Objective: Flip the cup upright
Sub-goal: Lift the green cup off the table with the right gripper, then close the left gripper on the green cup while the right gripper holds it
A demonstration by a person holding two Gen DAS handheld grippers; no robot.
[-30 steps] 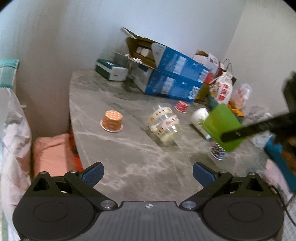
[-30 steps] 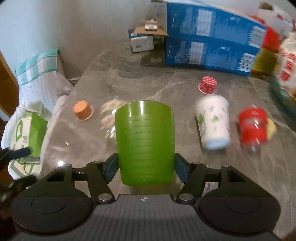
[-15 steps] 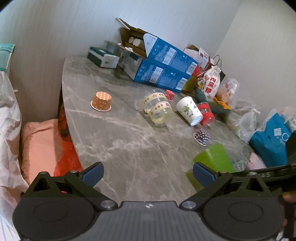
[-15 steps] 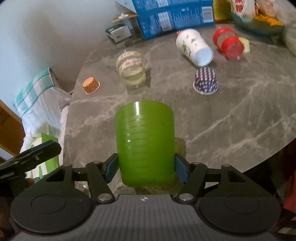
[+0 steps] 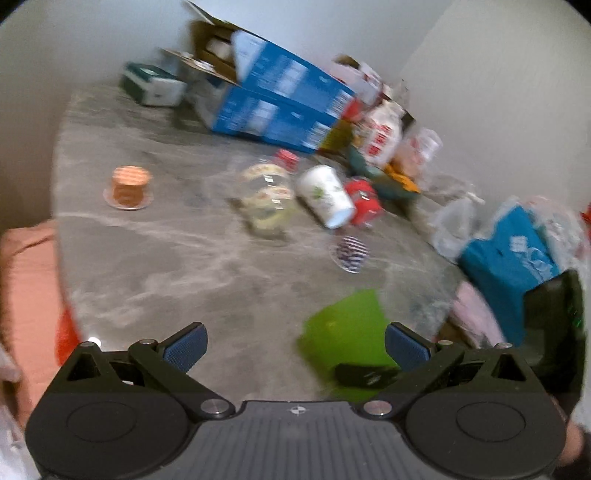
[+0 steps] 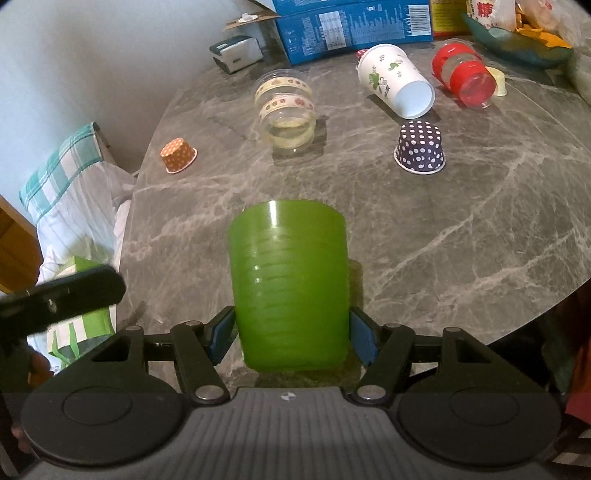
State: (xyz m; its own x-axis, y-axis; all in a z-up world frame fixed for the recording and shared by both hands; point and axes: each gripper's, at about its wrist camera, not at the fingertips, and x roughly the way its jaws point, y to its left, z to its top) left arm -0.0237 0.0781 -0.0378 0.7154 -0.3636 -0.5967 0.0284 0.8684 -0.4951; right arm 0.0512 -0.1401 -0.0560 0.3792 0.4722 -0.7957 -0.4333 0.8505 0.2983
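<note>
My right gripper [image 6: 291, 334] is shut on a green plastic cup [image 6: 290, 284], held low over the near edge of the grey marble table [image 6: 461, 221]. The cup's closed end points away from the camera. The same cup shows blurred in the left wrist view [image 5: 347, 332], with a right gripper finger [image 5: 365, 374] across it. My left gripper [image 5: 295, 347] is open and empty, just left of the cup and above the table's near part.
A clear taped cup [image 6: 286, 107], a white leaf-print cup [image 6: 395, 79] and a red cup [image 6: 465, 72] lie on their sides. An orange cup [image 6: 178, 155] and a dotted purple cup [image 6: 421, 147] stand upside down. Blue boxes [image 6: 351, 26] stand at the back.
The right gripper has carried the green cup down and toward the table's near edge. The left wrist view has swung and is blurred; the cup now sits close by the left gripper.
</note>
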